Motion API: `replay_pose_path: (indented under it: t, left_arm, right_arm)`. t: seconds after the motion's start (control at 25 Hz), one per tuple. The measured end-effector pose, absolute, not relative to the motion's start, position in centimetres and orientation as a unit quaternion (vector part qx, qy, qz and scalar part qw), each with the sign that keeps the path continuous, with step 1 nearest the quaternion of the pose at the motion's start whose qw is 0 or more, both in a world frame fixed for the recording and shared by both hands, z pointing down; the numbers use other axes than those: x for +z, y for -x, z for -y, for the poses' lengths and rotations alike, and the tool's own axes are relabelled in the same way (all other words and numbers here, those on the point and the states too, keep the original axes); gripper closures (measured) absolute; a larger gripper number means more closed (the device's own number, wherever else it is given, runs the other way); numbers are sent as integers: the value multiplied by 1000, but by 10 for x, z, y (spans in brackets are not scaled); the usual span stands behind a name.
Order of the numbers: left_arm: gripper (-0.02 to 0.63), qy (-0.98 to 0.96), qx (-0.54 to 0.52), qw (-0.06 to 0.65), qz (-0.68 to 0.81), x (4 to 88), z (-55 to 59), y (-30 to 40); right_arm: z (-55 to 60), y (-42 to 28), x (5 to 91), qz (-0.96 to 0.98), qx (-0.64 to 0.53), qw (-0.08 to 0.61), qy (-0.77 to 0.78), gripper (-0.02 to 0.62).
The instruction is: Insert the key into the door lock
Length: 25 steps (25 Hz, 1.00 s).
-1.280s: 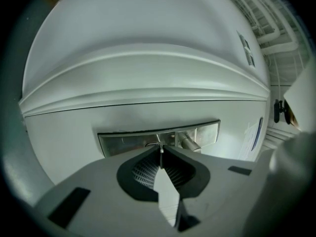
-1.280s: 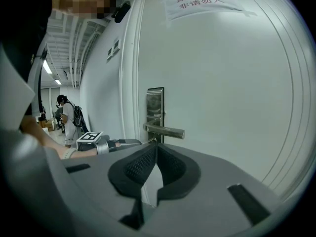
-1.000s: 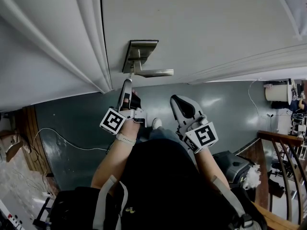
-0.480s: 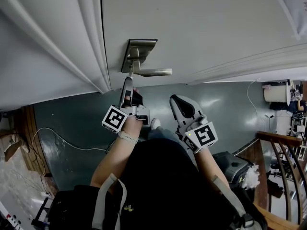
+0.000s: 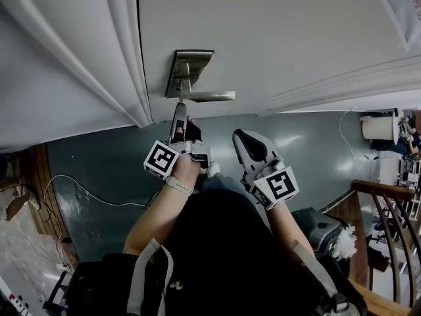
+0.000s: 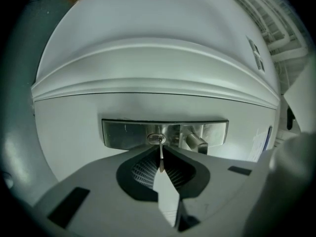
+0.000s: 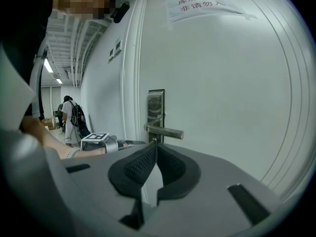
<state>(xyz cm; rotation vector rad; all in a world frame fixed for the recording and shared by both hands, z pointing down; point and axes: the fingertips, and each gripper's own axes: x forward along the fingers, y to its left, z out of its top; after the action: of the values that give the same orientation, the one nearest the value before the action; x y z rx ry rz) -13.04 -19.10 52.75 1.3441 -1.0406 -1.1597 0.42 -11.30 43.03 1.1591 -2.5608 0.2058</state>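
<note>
– Left gripper (image 6: 161,151), what does it hold?
– Its jaws are clamped on the key (image 6: 161,159). The key's tip is at the keyhole (image 6: 156,139) of the lock plate (image 6: 123,132), beside the handle (image 6: 196,142).
– And the right gripper (image 7: 155,144)?
– Jaws pressed together, nothing between them, apart from the door (image 7: 222,83).

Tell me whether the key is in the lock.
Tip in: the key, pinched by the left gripper, reaches into the keyhole; depth cannot be told.
</note>
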Motion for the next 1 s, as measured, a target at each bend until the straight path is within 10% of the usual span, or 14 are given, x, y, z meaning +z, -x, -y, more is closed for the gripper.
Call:
replay_pose_path:
  t: [1.0]
  left_arm:
    - [580,-559,-453,514,466,525,216,130]
  right_arm:
    - [113,-20,429,891,75,156,-419,571]
